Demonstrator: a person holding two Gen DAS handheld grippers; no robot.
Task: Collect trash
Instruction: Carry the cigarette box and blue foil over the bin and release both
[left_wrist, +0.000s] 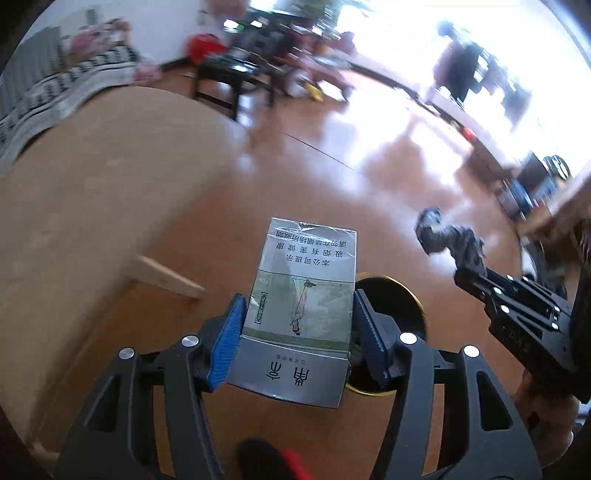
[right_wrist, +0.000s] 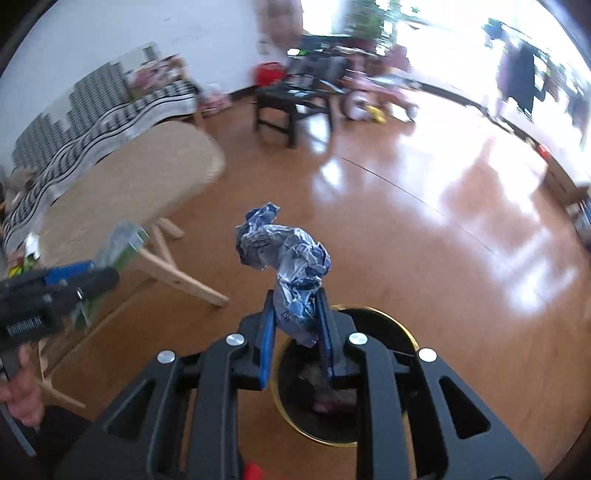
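Note:
A silver and green cigarette pack (left_wrist: 303, 295) with printed characters sits clamped between the blue pads of my left gripper (left_wrist: 295, 314). Behind it shows the gold rim of a round black bin (left_wrist: 413, 299) on the floor. My right gripper (right_wrist: 295, 317) is shut on a crumpled blue and white wrapper (right_wrist: 284, 251), which sticks up above the fingers. Directly below it lies the open bin (right_wrist: 380, 325), with some dark trash inside. Each gripper also appears in the other view: the right gripper (left_wrist: 461, 266) with its wrapper at right, the left gripper (right_wrist: 88, 273) with the pack at left.
A round beige table (left_wrist: 92, 177) on pale wooden legs (right_wrist: 184, 273) stands to the left. Beyond it are a striped sofa (right_wrist: 92, 110) and a dark stool (right_wrist: 288, 103). Glossy wooden floor (right_wrist: 443, 221) stretches right toward bright windows, where a person (right_wrist: 517, 74) stands.

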